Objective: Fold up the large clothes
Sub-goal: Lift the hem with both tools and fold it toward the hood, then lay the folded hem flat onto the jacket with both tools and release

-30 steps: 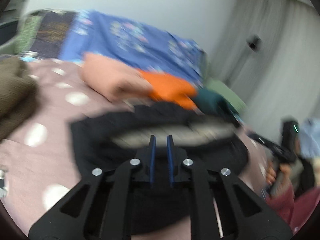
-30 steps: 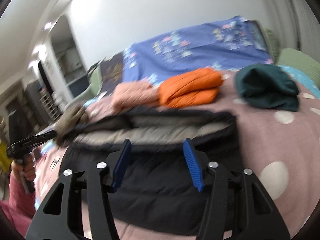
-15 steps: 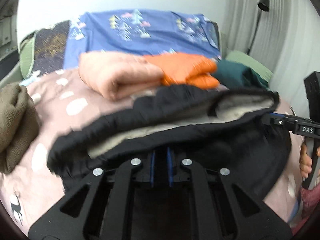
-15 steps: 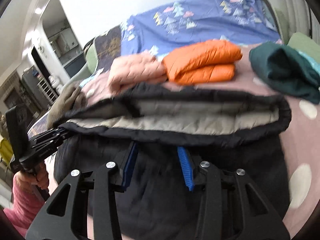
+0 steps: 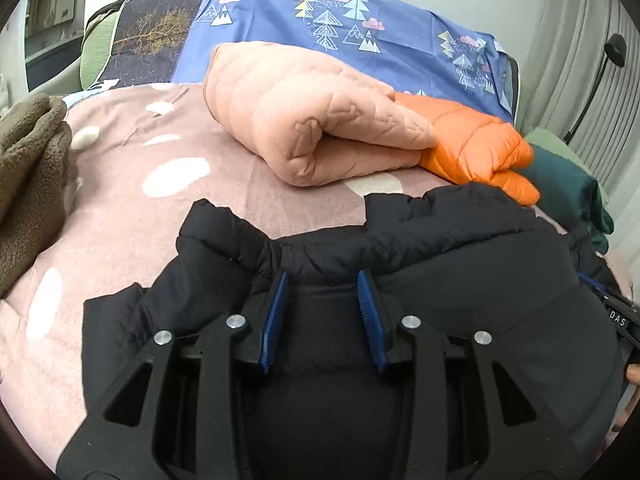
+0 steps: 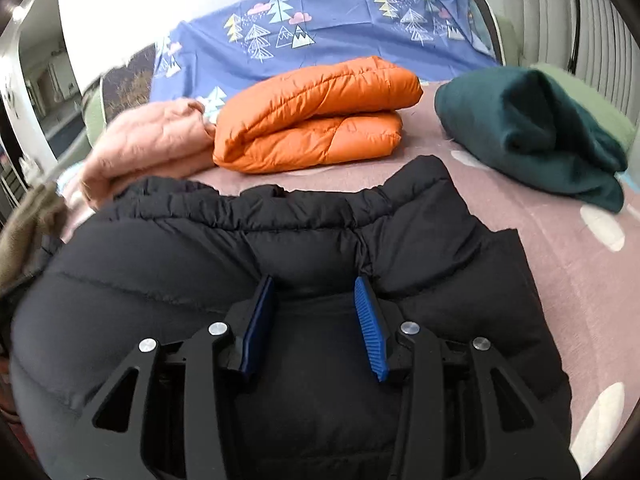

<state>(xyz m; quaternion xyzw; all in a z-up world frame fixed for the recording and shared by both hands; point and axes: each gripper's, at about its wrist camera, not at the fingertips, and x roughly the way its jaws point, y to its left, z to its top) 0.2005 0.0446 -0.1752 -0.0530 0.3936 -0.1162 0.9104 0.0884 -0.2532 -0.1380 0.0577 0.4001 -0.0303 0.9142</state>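
I see the black puffy quilted jacket (image 5: 460, 264) lying folded on the pink spotted bedspread (image 5: 120, 216), in front of the folded orange down jacket (image 6: 316, 116). My left gripper (image 5: 322, 312) and right gripper (image 6: 310, 320) rest over it, jaws spread, gripping nothing.

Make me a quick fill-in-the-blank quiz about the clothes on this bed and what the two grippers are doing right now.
1. The garment lying under both grippers is a puffy jacket coloured ____.
2. The right gripper has its fingers ____, with nothing clamped between them.
3. In the right wrist view, the folded orange jacket lies between the pink one and the dark ____ garment.
4. The left gripper is ____ too.

Missing words: black; open; green; open
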